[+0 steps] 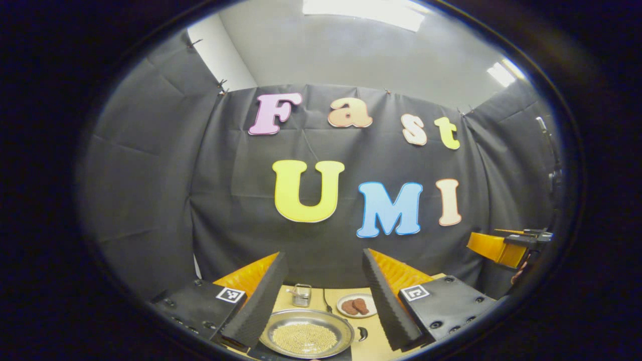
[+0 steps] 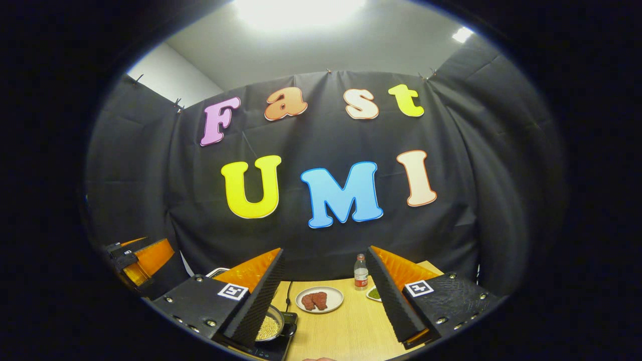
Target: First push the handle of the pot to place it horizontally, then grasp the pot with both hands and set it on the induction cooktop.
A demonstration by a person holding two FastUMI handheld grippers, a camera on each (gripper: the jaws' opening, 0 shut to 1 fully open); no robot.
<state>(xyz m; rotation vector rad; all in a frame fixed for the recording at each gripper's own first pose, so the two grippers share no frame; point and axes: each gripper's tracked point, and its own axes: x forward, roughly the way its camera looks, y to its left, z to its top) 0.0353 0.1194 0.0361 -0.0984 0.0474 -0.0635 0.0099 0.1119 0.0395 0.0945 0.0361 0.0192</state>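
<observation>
The table (image 2: 346, 326), a light wooden surface, carried all the working items. The induction cooktop (image 2: 273, 348) sat at its near left part in the right gripper view, a dark flat unit with a cable running away from it toward the wall. The pot (image 1: 307, 339), a wide shallow metal vessel holding pale grains, appeared to rest on the cooktop already, with a dark handle stub (image 1: 362, 334) projecting sideways from its rim, level with the table. A plate (image 2: 319, 299) with two brown pieces lay beyond the pot, near the table's middle. A small bottle (image 2: 360, 273) stood upright at the far edge, just beside a dish (image 2: 373, 293) of green contents. A small metal cup (image 1: 301, 295) stood behind the pot in the left gripper view. The left gripper (image 1: 321, 296) was held above and short of the pot with its fingers spread apart and nothing between them. The right gripper (image 2: 326, 296) was likewise raised, fingers apart and empty, pointing toward the plate. Judged from this layout, the placing step looked complete or nearly so, and both grippers stood clear of the pot. The next move would call only for confirming that the pot sat centred on the cooktop and keeping both grippers away from its rim.
</observation>
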